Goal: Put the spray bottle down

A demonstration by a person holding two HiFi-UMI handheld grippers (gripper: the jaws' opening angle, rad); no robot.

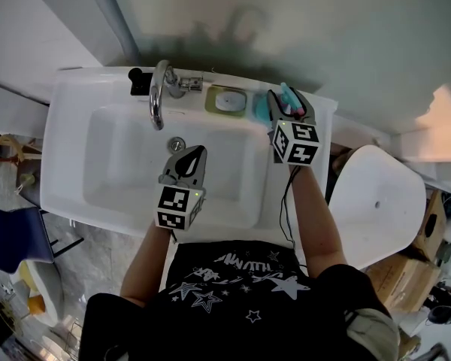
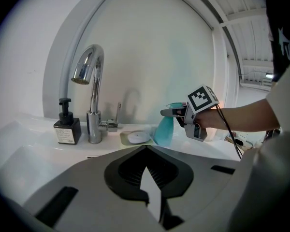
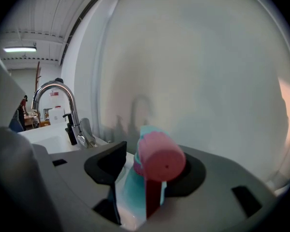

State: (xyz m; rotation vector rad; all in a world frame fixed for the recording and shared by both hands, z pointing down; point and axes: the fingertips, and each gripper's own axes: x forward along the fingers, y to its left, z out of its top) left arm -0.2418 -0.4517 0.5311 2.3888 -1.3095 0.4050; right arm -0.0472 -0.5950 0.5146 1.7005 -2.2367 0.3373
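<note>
The spray bottle (image 1: 279, 105) is teal with a pink head (image 3: 159, 156) and a dark red trigger. It stands upright on the sink's back ledge (image 1: 327, 111), just right of the soap dish. My right gripper (image 1: 289, 96) reaches around its top from the front, and its jaws stand apart on either side. In the right gripper view a gap shows between the left pad (image 3: 108, 166) and the bottle; the bottle's head hides the other pad. The left gripper view shows the bottle (image 2: 163, 129) with its base on the ledge. My left gripper (image 1: 193, 156) hovers over the basin, shut and empty.
A chrome faucet (image 1: 158, 92) arches over the white basin (image 1: 113, 164), with a black soap pump (image 1: 137, 81) left of it. A green dish holding white soap (image 1: 228, 101) sits beside the bottle. The wall rises right behind the ledge. A white chair (image 1: 376, 201) stands at the right.
</note>
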